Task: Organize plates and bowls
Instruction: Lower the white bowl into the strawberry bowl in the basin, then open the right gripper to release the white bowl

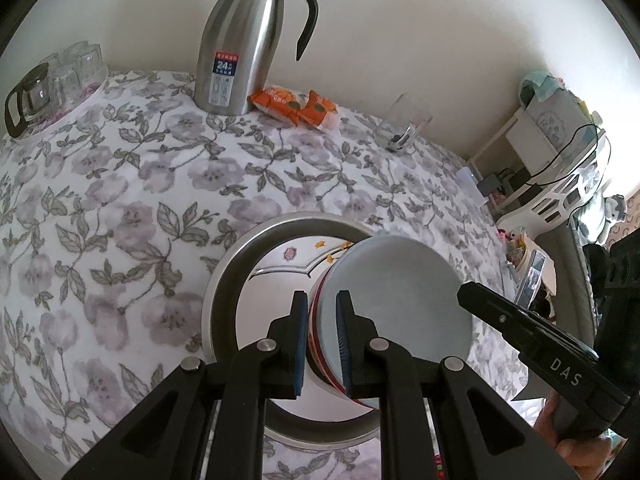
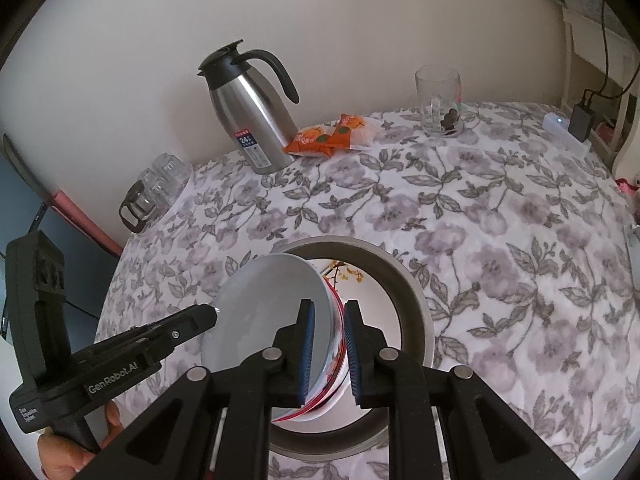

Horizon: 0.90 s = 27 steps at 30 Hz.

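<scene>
A pale grey bowl with red stripes on its outside hangs tilted over a white patterned plate. That plate lies inside a wide steel-rimmed dish on the flowered tablecloth. My left gripper is shut on the bowl's left rim, one blue pad inside and one outside. My right gripper is shut on the opposite rim of the bowl, above the dish. Each gripper shows in the other's view, the right gripper reaching in from the right and the left gripper from the left.
At the back of the table stand a steel thermos jug, orange snack packets and a glass mug. Glass cups and a small glass pot sit at the far left. A cluttered white shelf stands beyond the table's right edge.
</scene>
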Tool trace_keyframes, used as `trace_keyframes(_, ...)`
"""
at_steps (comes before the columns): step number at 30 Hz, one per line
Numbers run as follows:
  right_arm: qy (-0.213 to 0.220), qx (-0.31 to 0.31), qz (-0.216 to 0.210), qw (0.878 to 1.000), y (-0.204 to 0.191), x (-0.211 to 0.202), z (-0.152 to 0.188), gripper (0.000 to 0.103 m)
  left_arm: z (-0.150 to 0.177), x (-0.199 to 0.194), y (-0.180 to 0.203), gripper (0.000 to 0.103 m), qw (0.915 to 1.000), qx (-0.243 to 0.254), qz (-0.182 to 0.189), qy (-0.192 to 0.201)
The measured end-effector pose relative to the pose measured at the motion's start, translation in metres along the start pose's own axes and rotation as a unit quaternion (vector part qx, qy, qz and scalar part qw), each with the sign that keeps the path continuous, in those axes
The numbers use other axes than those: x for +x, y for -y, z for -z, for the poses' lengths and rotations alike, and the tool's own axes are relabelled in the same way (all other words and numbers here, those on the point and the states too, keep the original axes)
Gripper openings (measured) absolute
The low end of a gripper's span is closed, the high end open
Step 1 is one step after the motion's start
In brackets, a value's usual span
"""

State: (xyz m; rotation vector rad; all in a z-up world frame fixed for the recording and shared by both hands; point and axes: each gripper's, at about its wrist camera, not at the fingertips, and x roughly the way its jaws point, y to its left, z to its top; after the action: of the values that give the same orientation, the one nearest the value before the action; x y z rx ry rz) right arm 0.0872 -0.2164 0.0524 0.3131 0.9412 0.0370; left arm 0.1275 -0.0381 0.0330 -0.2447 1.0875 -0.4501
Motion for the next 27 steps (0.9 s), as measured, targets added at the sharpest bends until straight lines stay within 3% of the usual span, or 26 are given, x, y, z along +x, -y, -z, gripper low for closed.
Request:
trace_keyframes(4, 0.015, -0.004, 0.003, 1.0, -0.001, -0.01, -0.003, 0.018, -0.001, -0.014, 0.0, 0.014, 0.9996, 0.0, -0.013, 0.024)
trace_keyframes(6, 0.019, -0.005, 0.014, 1.0, 0.0, -0.012, -0.004, 0.021, -0.001, -0.017, -0.002, 0.029, 0.9988, -0.003, -0.035, 0.033)
trace_keyframes(7, 0.02, -0.006, 0.022, 1.0, 0.0, -0.012, -0.004, 0.024, -0.001, -0.019, -0.004, 0.044, 0.9978, -0.005, -0.054, 0.037)
trace_keyframes(8, 0.02, -0.008, 0.03, 0.999, 0.001, -0.011, -0.004, 0.027, 0.0, -0.019, -0.005, 0.053, 0.9969, -0.006, -0.068, 0.039)
trace_keyframes(11, 0.017, -0.011, 0.045, 0.999, 0.003, -0.008, -0.004, 0.04, 0.0, -0.02, -0.011, 0.056, 0.994, -0.009, -0.101, 0.043)
trace_keyframes(12, 0.017, -0.012, 0.051, 0.998, 0.004, -0.007, -0.004, 0.05, -0.001, -0.019, -0.013, 0.057, 0.9935, -0.013, -0.106, 0.042)
trace_keyframes(15, 0.016, -0.017, 0.058, 0.998, 0.005, -0.005, -0.002, 0.054, 0.0, -0.018, -0.017, 0.066, 0.9918, -0.019, -0.121, 0.039)
trace_keyframes(18, 0.017, -0.018, 0.061, 0.998, 0.006, -0.004, -0.001, 0.068, 0.003, -0.017, -0.02, 0.071, 0.9901, -0.023, -0.133, 0.037)
trace_keyframes(20, 0.017, -0.017, 0.065, 0.998, 0.007, -0.003, -0.001, 0.076, 0.004, -0.016, -0.021, 0.082, 0.9888, -0.025, -0.143, 0.037)
trace_keyframes(25, 0.015, -0.02, 0.066, 0.997, 0.007, -0.001, 0.002, 0.088, 0.006, -0.018, -0.026, 0.083, 0.9849, -0.031, -0.164, 0.047)
trace_keyframes(27, 0.016, -0.022, 0.067, 0.997, 0.007, -0.001, 0.002, 0.095, 0.008, -0.019, -0.027, 0.089, 0.9831, -0.033, -0.172, 0.052)
